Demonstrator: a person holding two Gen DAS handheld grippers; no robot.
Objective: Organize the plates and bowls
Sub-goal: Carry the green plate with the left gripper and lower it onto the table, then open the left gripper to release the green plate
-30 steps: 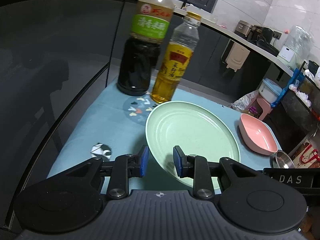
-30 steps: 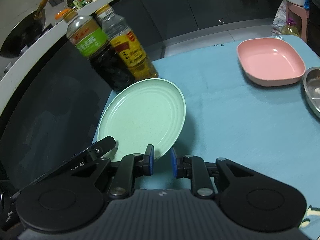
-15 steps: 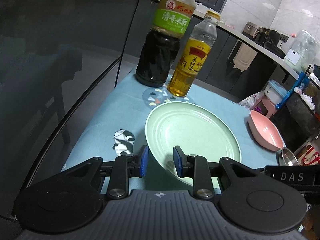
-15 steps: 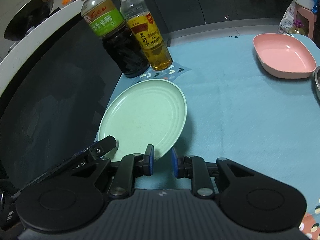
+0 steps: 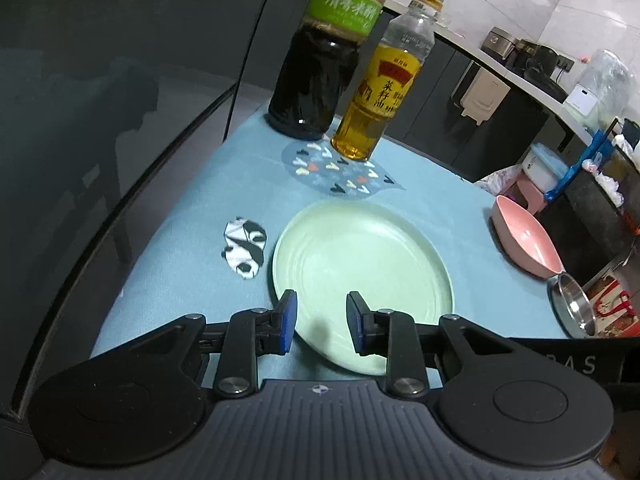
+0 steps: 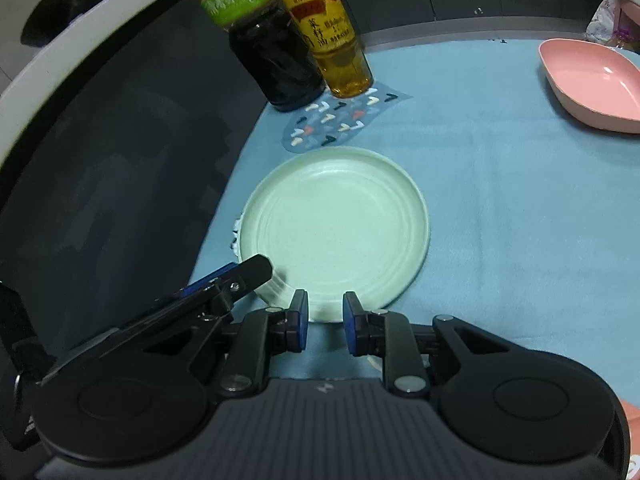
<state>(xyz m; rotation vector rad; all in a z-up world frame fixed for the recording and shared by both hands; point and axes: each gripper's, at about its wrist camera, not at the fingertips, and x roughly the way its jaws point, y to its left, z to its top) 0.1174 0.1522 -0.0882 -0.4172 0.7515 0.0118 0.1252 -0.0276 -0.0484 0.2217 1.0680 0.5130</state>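
Note:
A pale green round plate (image 5: 362, 276) lies flat on the blue tablecloth; it also shows in the right wrist view (image 6: 336, 226). My left gripper (image 5: 321, 322) is open, its fingertips over the plate's near rim without gripping it. My right gripper (image 6: 325, 322) is open at the plate's near edge, also not holding it. The left gripper's finger (image 6: 240, 276) shows beside the plate in the right wrist view. A pink oblong bowl (image 5: 524, 242) sits at the right, also seen in the right wrist view (image 6: 592, 82). A steel bowl (image 5: 572, 310) lies near it.
A dark vinegar bottle (image 5: 320, 60) and a yellow oil bottle (image 5: 380, 88) stand behind the plate on a patterned patch of the cloth (image 5: 340, 172). The table's left edge (image 5: 168, 216) drops off to a dark floor. Kitchen counters lie beyond.
The plate, held tilted above the table between both grippers, has come down flat on the cloth nearer the front. Both grippers have opened wider and let go of its rim.

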